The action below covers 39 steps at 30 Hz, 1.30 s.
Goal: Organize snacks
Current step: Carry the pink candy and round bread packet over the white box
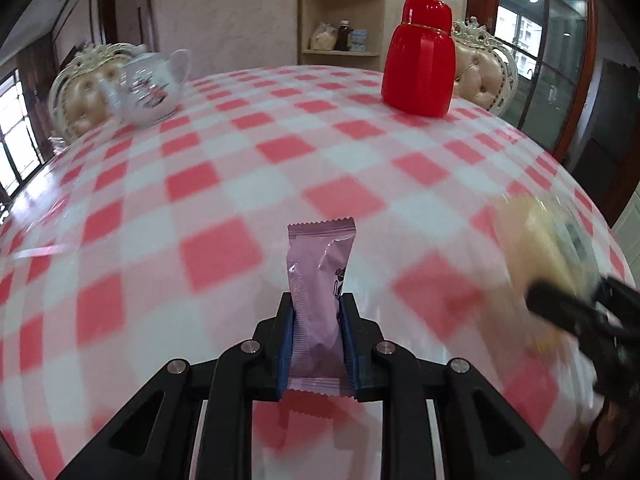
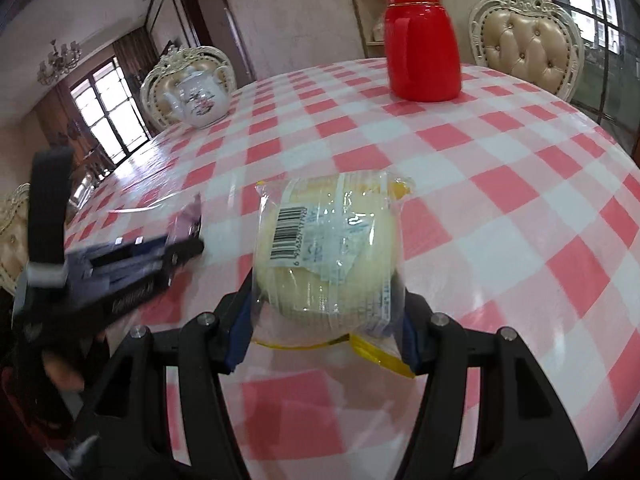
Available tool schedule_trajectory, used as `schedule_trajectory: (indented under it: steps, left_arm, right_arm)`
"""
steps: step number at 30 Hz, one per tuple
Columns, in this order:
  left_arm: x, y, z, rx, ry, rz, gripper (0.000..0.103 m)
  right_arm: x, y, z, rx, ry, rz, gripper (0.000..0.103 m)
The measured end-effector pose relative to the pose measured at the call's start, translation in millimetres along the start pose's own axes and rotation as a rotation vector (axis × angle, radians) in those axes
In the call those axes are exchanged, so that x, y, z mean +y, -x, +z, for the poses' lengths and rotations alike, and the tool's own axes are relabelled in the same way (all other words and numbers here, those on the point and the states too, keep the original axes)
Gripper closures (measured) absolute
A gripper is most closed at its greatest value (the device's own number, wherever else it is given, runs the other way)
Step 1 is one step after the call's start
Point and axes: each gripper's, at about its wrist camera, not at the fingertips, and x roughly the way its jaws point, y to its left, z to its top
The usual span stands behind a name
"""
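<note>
Nearest the left wrist camera, the left gripper has its blue pads pinched tight on a small pink snack packet, which stands up between the fingers with its crimped top edge pointing away, lifted clear of the red-and-white checked tablecloth. Off to that gripper's right, blurred, is the right gripper with a pale yellow item in it. In the right wrist view, the right gripper is closed on a clear wrapped cake; the pads press into both sides of the wrapper, a barcode label faces up, and a yellow strip of wrapper sticks out at the near end. It too hangs above the cloth. To the left of this gripper the left gripper shows as a dark blur with the pink packet at its tip. Far ahead of both grippers stand a red flask and, further left, a white teapot, with cream chairs behind the table.
</note>
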Motion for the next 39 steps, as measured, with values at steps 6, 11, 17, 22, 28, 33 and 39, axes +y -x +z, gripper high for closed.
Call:
schedule_trajectory:
  steps: [6, 11, 17, 22, 28, 33, 39]
  left_arm:
    - [6, 49, -45, -0.019, 0.025, 0.021, 0.080]
    - [15, 81, -76, -0.053, 0.059, 0.021, 0.080]
    - [24, 112, -102, -0.101, 0.095, 0.026, 0.080]
    - [26, 127, -119, -0.128, 0.110, 0.021, 0.080]
    - [23, 140, -129, -0.151, 0.116, 0.010, 0.080]
    - [22, 150, -137, -0.165, 0.127, -0.011, 0.080]
    - [20, 165, -153, -0.175, 0.146, -0.033, 0.080]
  right_arm:
    - [37, 15, -22, -0.005, 0.057, 0.031, 0.041]
    - [61, 29, -42, -0.013, 0.085, 0.040, 0.041]
    - [79, 44, -60, -0.031, 0.103, 0.035, 0.041]
    - [86, 56, -71, -0.046, 0.098, 0.036, 0.041]
    - [89, 71, -82, -0.072, 0.077, 0.029, 0.041]
    - [84, 80, -88, -0.072, 0.023, 0.041, 0.041]
    - [89, 104, -101, -0.089, 0.001, 0.053, 0.041]
